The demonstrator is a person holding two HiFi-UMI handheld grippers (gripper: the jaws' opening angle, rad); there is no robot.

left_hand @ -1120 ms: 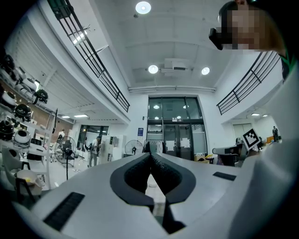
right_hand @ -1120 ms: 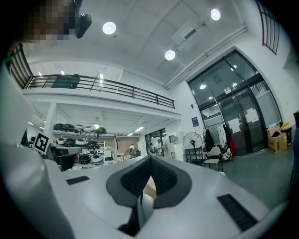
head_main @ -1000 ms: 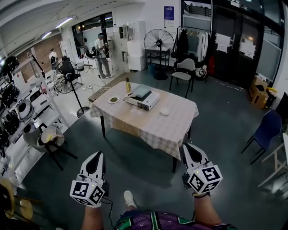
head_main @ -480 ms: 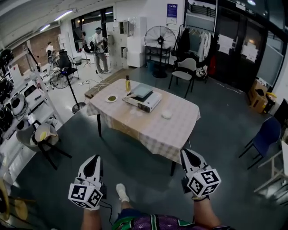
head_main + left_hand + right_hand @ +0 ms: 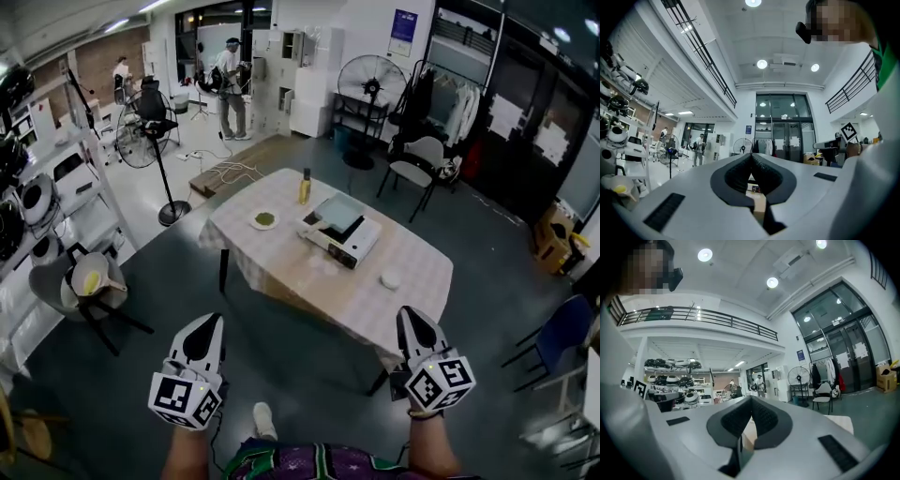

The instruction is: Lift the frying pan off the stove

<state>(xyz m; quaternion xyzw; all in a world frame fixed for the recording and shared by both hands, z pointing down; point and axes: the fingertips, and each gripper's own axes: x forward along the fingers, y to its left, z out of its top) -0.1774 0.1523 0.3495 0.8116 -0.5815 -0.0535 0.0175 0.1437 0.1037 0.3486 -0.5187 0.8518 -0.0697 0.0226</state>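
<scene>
A white portable stove (image 5: 341,236) stands on the table with the checked cloth (image 5: 309,281), well ahead of me. On top of it lies a flat grey-green pan (image 5: 338,213); its handle is too small to make out. My left gripper (image 5: 210,322) and right gripper (image 5: 409,314) hang low in the head view, over the dark floor, short of the table's near edge. Both are shut with nothing between the pads. The left gripper (image 5: 751,156) and right gripper (image 5: 751,399) views show the jaw tips meeting, with the room beyond them.
A yellow bottle (image 5: 305,187), a small plate with something green (image 5: 263,220) and a small white bowl (image 5: 390,279) share the table. At my left stand a chair holding a bowl (image 5: 90,284) and shelving (image 5: 42,202). Standing fans (image 5: 142,141), a grey chair (image 5: 415,171), a blue chair (image 5: 565,330) and people (image 5: 230,75) lie beyond.
The head view has swung left, so the table now sits further right and a little lower. Both grippers stay shut and low in the view.
</scene>
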